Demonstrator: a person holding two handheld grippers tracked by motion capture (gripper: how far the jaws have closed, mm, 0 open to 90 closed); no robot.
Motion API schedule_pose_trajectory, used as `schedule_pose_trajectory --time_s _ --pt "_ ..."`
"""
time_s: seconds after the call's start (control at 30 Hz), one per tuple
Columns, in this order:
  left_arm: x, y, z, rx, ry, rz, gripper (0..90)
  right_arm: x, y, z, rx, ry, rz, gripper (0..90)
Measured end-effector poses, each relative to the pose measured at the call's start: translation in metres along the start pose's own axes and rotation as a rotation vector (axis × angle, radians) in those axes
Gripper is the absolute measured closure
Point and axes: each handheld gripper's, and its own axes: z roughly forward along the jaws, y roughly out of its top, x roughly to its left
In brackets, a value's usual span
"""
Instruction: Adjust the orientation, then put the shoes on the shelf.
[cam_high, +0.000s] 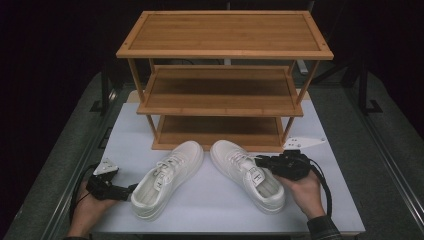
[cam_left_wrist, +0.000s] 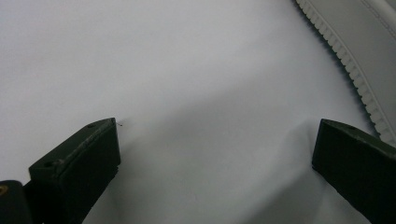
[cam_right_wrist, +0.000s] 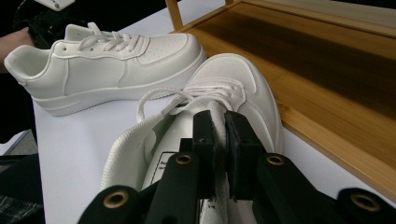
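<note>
Two white shoes lay on the table (cam_high: 125, 130), toes toward the shoe rack (cam_high: 220, 90). Your right claw (cam_right_wrist: 219, 140) was clamped on the right shoe (cam_high: 247, 172) tongue. Your left claw (cam_left_wrist: 215, 154) sat spread apart just beside the left shoe (cam_high: 167, 177) heel, shoe on its right.

No text, brand or number can be read anywhere. The right shoe (cam_right_wrist: 233, 93) carries a white label (cam_right_wrist: 163, 164) with a black border inside its tongue, seen in the right gripper view, but the print on it is too small and partly hidden. In the high view, both shoes show dark tongue tags, equally illegible.
</note>
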Motion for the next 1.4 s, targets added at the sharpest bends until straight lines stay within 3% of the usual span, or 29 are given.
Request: schedule_pose_trajectory --time_s 0.27,0.33,0.43,0.57,0.7,0.83,0.93,1.07,1.27,1.4 --pt "0.001 0.005 -0.004 0.010 0.001 -0.008 0.5 -0.003 -0.002 -0.003 -0.005 0.028 0.010 61.2" --pt "0.001 0.008 -0.011 -0.021 0.001 -0.012 0.5 -0.005 -0.002 -0.005 -0.021 0.026 0.021 52.5" --pt "0.001 0.010 -0.015 -0.031 -0.003 -0.006 0.5 -0.005 -0.002 -0.008 -0.035 0.022 0.026 44.1" --pt "-0.001 0.020 -0.032 -0.065 -0.021 0.009 0.5 -0.005 -0.001 -0.012 -0.044 0.012 0.030 37.6" --pt "-0.005 0.029 -0.043 -0.113 -0.056 0.032 5.7 -0.005 0.000 -0.015 -0.048 0.002 0.013 35.9" --pt "-0.010 0.036 -0.048 -0.130 -0.086 0.042 7.1 -0.004 0.000 -0.017 -0.051 -0.006 0.004 35.9" --pt "-0.019 0.046 -0.055 -0.190 -0.154 0.066 13.6 -0.003 0.000 -0.018 -0.047 -0.007 -0.012 35.9" --pt "-0.030 0.058 -0.058 -0.238 -0.200 0.083 14.8 -0.002 0.000 -0.019 -0.052 0.000 -0.009 36.0" --pt "-0.041 0.072 -0.052 -0.257 -0.233 0.117 16.0 -0.002 0.002 -0.020 -0.047 0.009 -0.008 36.0" --pt "-0.046 0.079 -0.046 -0.259 -0.270 0.140 25.3 -0.003 0.002 -0.020 -0.043 0.011 -0.008 35.9"
